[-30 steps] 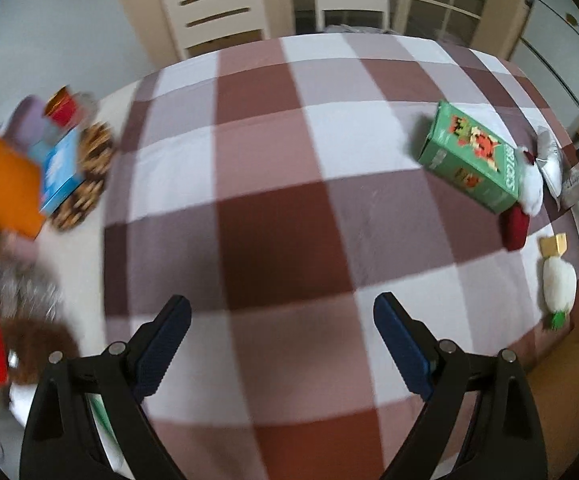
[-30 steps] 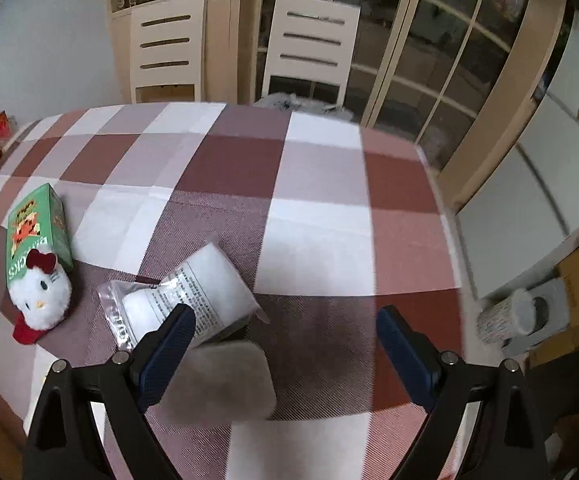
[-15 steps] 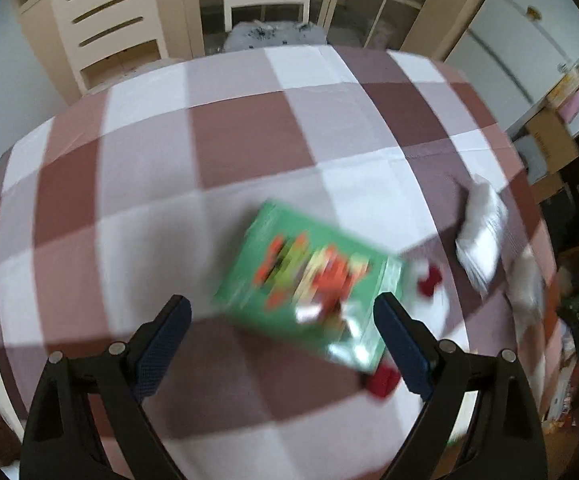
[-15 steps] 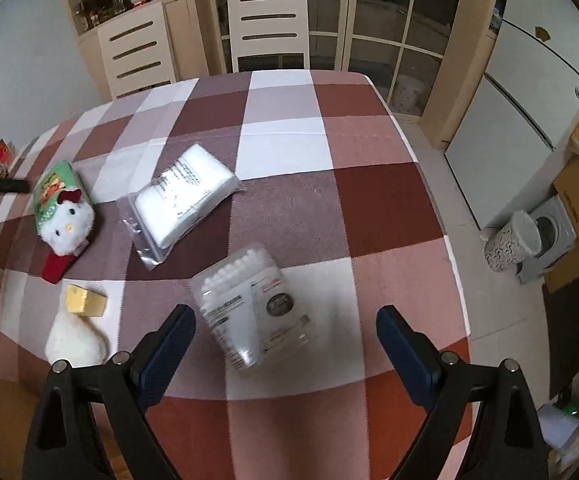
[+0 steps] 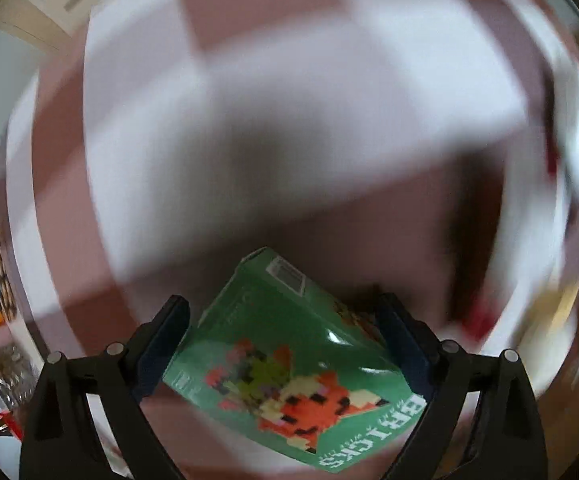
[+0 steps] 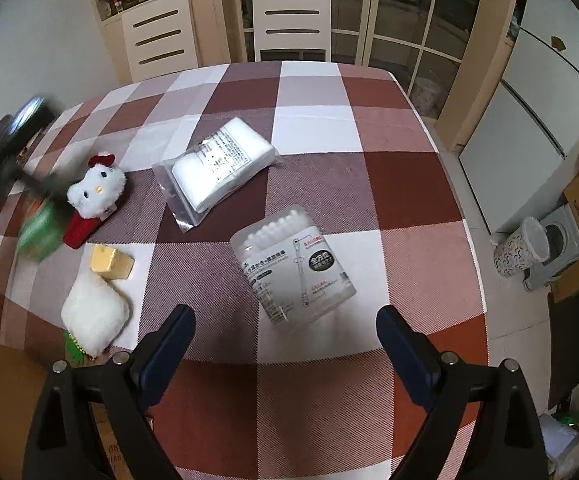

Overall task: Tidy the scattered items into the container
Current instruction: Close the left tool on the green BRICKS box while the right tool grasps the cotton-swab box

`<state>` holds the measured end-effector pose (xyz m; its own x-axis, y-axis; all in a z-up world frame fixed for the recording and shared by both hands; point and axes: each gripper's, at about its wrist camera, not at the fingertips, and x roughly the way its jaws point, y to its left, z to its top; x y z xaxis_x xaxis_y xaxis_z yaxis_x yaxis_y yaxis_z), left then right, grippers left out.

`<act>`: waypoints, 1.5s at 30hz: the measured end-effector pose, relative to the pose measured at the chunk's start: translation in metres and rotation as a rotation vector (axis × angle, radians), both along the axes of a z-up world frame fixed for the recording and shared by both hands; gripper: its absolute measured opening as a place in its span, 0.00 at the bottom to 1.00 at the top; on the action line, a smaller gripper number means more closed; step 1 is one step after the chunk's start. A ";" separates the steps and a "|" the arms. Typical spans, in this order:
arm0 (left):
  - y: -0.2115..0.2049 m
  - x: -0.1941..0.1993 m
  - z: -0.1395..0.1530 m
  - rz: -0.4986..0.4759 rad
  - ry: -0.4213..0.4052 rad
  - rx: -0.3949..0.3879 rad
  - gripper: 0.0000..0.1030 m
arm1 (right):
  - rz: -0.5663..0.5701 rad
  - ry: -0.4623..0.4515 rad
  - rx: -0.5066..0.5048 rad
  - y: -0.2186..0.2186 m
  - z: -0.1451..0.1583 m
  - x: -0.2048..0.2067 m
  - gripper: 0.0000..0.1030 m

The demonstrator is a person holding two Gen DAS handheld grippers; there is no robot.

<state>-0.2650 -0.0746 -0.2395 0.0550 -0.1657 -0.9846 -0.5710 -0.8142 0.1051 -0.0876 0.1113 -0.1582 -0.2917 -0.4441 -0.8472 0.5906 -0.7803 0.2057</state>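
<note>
Directly beneath the left gripper point(image 5: 283, 332), the green bricks box point(image 5: 289, 364) was seen lying on the checked tablecloth point(image 5: 289, 120), set between the two spread fingers; the pads were not pressed against its sides, so the box was not grasped. Much of that view was smeared by blur.

Meanwhile the right gripper point(image 6: 285, 340) was held with its jaws wide apart and nothing between them, above the near part of the cloth. Just beyond its fingertips a clear tub of cotton swabs point(image 6: 293, 264) was laid on its side. Farther off, a zip bag of white pads point(image 6: 219, 168) was found, and to the left a white cat plush point(image 6: 95, 190) with a red bow. Nearer on the left, a small yellow block point(image 6: 111, 262) was placed just beside a white fluffy toy point(image 6: 95, 314). No container could be made out with certainty.
</note>
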 end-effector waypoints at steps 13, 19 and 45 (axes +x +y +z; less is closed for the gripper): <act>-0.163 0.069 0.031 0.638 0.121 0.158 0.92 | 0.097 0.047 0.043 -0.019 -0.005 -0.015 0.91; -0.189 0.091 0.048 0.829 0.145 0.258 0.92 | 0.130 0.065 0.041 -0.018 0.002 -0.014 0.91; -0.147 0.075 0.033 0.760 0.113 0.196 0.93 | 0.183 0.036 0.015 -0.004 0.001 0.000 0.91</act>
<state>-0.1898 -0.2213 -0.2067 -0.0184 0.0547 -0.9983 0.1547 -0.9863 -0.0569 -0.0878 0.1074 -0.1567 -0.2373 -0.4798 -0.8447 0.7297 -0.6620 0.1711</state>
